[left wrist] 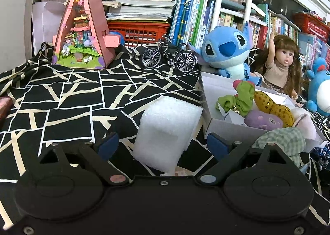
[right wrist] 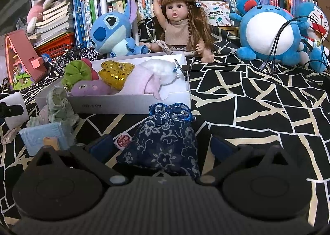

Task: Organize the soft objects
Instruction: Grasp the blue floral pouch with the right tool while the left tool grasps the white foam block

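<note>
At the bottom of each frame, both claws were seen spread apart: the left claw (left wrist: 163, 144) around a white foam block (left wrist: 165, 130), the right claw (right wrist: 163, 146) around a navy floral pouch (right wrist: 163, 140). Beyond, centre-left, a white box (right wrist: 132, 105) was filled with soft toys.

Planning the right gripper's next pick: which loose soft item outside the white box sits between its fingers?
The navy floral drawstring pouch, between the open right gripper fingers; the green checked cloth lies farther left.
</note>
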`<state>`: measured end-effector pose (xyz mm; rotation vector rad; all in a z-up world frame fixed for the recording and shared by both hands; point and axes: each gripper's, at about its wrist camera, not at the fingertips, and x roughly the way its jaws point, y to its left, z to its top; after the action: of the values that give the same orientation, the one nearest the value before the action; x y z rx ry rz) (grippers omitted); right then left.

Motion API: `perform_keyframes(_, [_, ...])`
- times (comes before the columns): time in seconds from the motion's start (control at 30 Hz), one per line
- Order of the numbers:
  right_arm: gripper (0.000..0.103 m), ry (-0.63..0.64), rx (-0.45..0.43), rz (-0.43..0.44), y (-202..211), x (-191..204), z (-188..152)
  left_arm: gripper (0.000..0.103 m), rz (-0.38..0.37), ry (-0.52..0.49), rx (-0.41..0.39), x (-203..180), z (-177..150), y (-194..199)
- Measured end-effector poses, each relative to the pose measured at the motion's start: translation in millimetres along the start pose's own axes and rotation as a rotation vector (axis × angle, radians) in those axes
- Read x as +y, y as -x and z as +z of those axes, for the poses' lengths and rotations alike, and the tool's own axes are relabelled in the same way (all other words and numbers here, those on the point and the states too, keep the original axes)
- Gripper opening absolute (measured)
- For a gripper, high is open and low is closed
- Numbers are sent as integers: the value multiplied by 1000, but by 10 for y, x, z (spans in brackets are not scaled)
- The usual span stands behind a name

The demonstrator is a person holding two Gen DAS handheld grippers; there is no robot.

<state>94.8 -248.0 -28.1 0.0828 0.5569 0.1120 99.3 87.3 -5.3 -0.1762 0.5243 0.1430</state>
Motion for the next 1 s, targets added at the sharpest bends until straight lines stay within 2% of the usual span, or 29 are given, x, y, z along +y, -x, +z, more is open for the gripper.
perform_keyframes(0.33, [97, 39, 19, 12, -24, 69, -2, 79, -19, 12, 23, 17, 0, -34])
perform_keyframes(0.63, [90, 42, 12, -4, -17, 74, -4, 51, -25, 21, 49, 23, 9, -68])
perform_keyframes(0.73, [85, 37, 13, -1, -11, 65, 3, 51, -28, 21, 53, 32, 17, -70])
perform_keyframes(0.8, [77, 31, 13, 0, -5, 58, 17, 50, -24, 14, 46, 26, 27, -56])
perform_keyframes(1.0, [70, 21, 0, 10, 22, 33, 49, 49, -14, -20, 11, -43, 71, 12])
